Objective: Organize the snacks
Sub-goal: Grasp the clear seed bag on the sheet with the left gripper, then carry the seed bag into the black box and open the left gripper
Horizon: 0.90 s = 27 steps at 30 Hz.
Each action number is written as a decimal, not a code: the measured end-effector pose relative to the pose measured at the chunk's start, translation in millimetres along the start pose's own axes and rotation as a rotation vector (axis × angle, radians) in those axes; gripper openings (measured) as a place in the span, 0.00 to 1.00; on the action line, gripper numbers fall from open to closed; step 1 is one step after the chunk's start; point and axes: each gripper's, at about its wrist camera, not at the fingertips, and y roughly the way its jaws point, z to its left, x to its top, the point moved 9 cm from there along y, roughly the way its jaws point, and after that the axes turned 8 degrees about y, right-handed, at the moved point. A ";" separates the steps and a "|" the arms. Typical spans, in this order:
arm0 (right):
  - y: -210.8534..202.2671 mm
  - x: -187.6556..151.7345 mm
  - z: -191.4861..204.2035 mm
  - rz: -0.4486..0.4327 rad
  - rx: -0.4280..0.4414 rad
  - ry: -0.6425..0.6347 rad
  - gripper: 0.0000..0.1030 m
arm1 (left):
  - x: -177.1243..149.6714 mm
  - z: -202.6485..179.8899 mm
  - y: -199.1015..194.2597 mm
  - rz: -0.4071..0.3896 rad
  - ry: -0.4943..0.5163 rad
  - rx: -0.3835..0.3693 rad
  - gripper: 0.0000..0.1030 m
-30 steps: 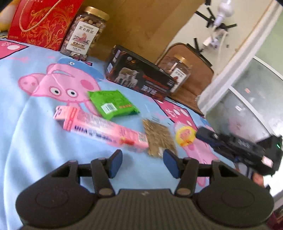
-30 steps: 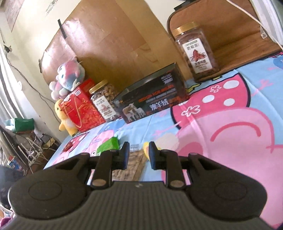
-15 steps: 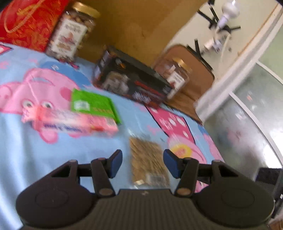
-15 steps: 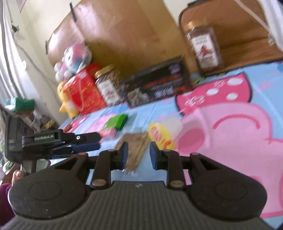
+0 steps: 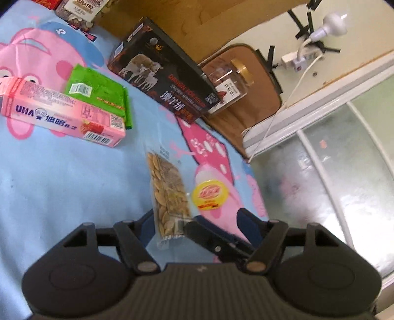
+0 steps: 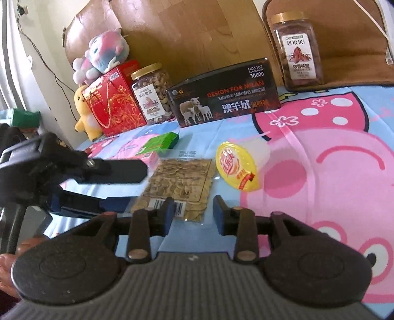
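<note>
While both jaws are opening (nothing gripped), each gripper (image 5: 197, 226) (image 6: 193, 208) flanks the seed packet (image 5: 168, 192).

A home bedroom: cartoon bedsheet (image 6: 320, 137), plush toys (image 6: 103, 56), wooden headboard (image 6: 187, 32).

I can't see the seed packet's (image 5: 170, 194) near end, my left gripper (image 5: 197, 227) covers it. Cashew jar (image 5: 78, 9) and red gift bag (image 5: 46, 2) cut by top edge. Far jar's label (image 5: 227, 89) too blurred to read.
</note>
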 end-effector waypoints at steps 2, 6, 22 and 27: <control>-0.6 1.3 -3.6 -0.001 0.021 0.034 0.37 | 4.4 0.4 0.2 -0.013 -0.016 -0.009 0.62; -1.5 1.3 -1.8 -0.007 0.033 0.053 0.38 | 1.7 16.4 13.8 0.058 0.006 0.134 0.17; 3.1 -2.1 8.3 0.095 0.272 0.357 0.38 | 3.5 33.1 -31.6 -0.026 -0.194 -0.065 0.11; -1.1 9.6 15.7 0.068 0.263 0.324 0.22 | 19.9 16.4 -37.2 -0.042 -0.074 -0.024 0.11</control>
